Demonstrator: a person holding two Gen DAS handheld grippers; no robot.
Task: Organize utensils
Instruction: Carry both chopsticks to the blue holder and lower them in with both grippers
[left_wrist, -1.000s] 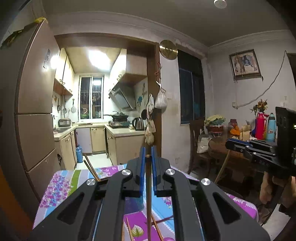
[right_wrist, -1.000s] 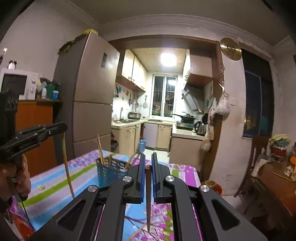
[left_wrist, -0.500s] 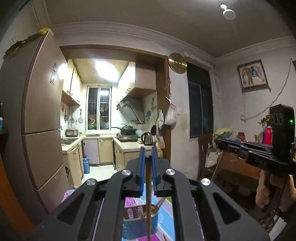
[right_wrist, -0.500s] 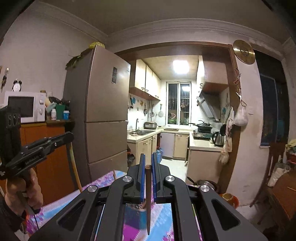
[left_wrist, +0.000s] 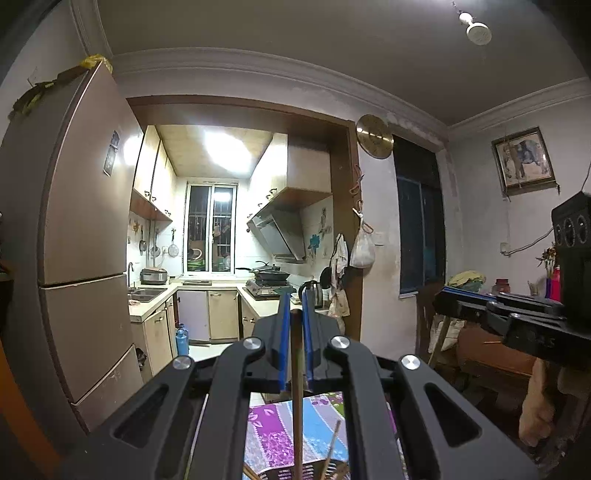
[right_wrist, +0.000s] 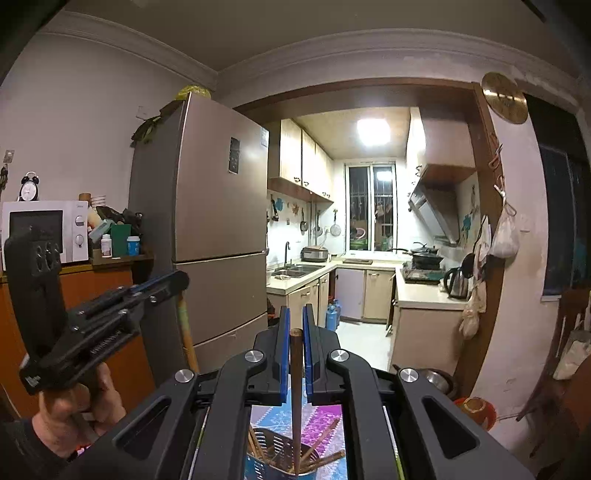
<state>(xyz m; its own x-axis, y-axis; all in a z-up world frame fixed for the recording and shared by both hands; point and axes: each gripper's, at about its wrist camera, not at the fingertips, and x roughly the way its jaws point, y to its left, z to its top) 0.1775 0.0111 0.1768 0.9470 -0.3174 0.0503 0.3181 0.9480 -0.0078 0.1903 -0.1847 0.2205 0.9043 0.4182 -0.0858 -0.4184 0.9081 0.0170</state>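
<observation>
While we hold each thin brown wooden chopstick (right_wrist: 295, 402) upright, our right gripper (right_wrist: 294, 325) and left gripper (left_wrist: 294, 310) are both clenched on one, tips hanging at six o'clock over the blue perforated utensil basket (right_wrist: 280, 459) (already crowded). Either stick could, we judge, snag those inside or miss the rim.

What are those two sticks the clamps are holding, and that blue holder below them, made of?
Left gripper holds a pale chopstick, likely bamboo or light wood: matte tan. Right gripper holds a darker chopstick, seemingly brown wood. The holder looks like slotted blue plastic.
</observation>
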